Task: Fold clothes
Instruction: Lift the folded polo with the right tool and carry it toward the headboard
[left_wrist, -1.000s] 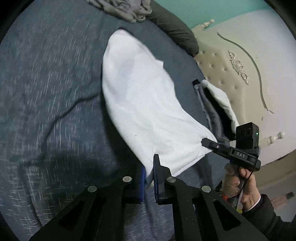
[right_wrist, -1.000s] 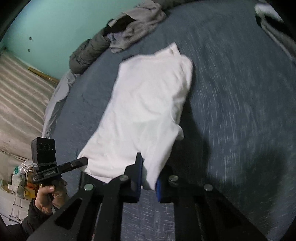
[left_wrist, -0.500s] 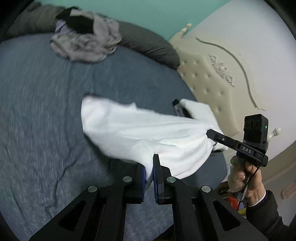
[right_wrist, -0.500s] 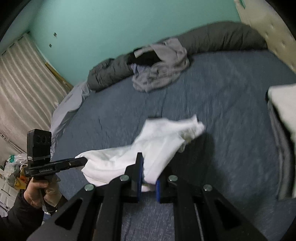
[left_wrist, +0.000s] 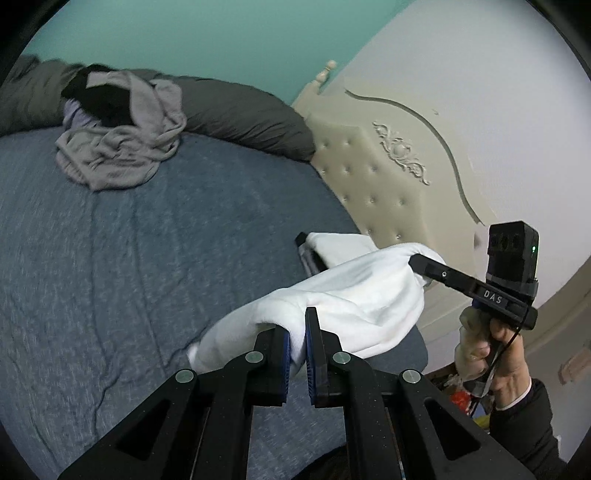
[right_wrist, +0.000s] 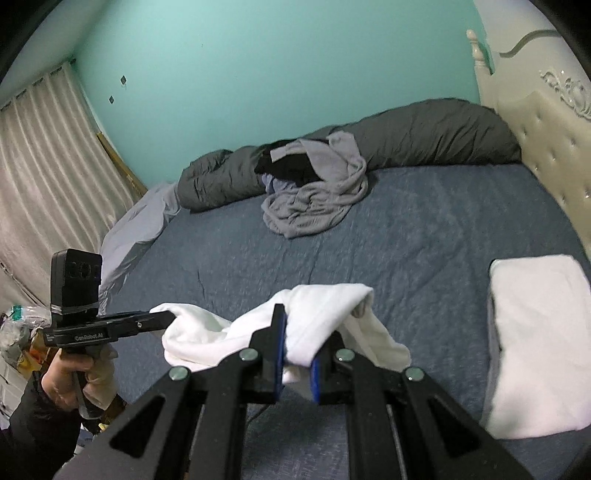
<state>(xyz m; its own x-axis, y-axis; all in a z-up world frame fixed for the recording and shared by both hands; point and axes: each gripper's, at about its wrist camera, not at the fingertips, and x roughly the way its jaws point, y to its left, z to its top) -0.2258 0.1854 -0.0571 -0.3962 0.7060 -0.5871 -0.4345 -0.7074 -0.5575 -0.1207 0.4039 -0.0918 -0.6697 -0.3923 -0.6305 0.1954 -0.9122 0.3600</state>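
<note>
A white garment (left_wrist: 343, 299) hangs bunched in the air above the blue bed (left_wrist: 129, 266), held at two ends. My left gripper (left_wrist: 295, 332) is shut on one end of it. My right gripper (left_wrist: 415, 260), held by a hand at the right of the left wrist view, is shut on the other end. In the right wrist view the right gripper (right_wrist: 297, 332) pinches the white garment (right_wrist: 317, 314), and the left gripper (right_wrist: 171, 316) grips it at the left. A folded stack topped with white cloth (right_wrist: 535, 343) lies on the bed at the right, near the headboard.
A heap of grey and black clothes (right_wrist: 314, 192) lies at the far side of the bed against a dark grey duvet roll (right_wrist: 424, 133). The cream tufted headboard (left_wrist: 388, 177) stands to the right. Curtains (right_wrist: 44, 177) hang at the left.
Both grippers have lifted the white garment off the bed; it was spread flat and now hangs bunched between them. Both cameras have tilted up toward the far wall.
</note>
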